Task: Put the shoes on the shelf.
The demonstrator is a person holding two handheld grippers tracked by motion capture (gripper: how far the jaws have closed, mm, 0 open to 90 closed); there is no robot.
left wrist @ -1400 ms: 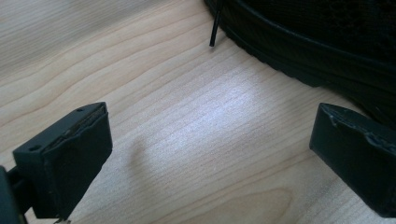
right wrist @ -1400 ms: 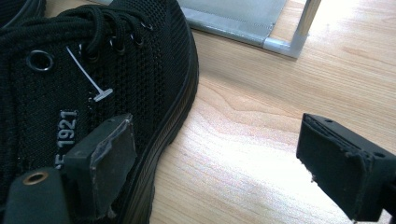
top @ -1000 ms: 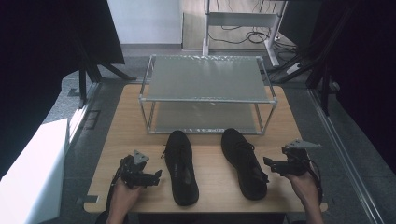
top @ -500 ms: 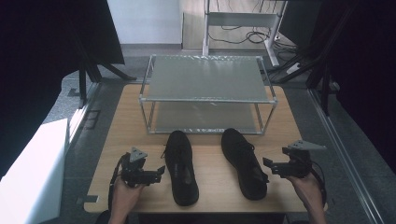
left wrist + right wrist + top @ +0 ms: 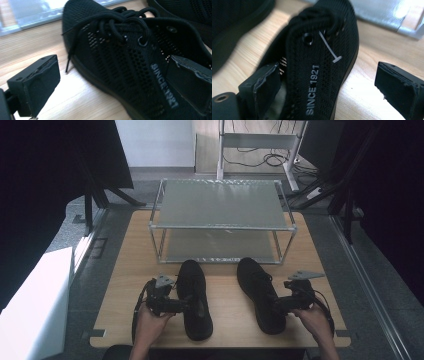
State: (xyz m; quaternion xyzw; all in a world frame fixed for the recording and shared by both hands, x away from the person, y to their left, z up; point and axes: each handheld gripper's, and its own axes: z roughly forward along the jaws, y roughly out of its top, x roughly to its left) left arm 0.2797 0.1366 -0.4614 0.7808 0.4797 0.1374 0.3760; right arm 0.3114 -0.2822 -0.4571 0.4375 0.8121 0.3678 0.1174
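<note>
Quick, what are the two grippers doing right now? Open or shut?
Left gripper: open, its jaws set either side of the left black shoe's side wall.
Right gripper: open, jaws straddling the right black shoe's side.

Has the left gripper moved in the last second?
Yes. The left gripper has slid toward the left shoe; its jaws now straddle the shoe's side wall, one inside the opening. The shoe itself sits unchanged below the rack.

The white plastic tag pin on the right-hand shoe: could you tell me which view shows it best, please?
The right gripper view: the tag pin stands out white against the right shoe, beside an eyelet above the lettering. The high view shows that shoe whole but too small for the pin; the left gripper view catches its edge only.
</note>
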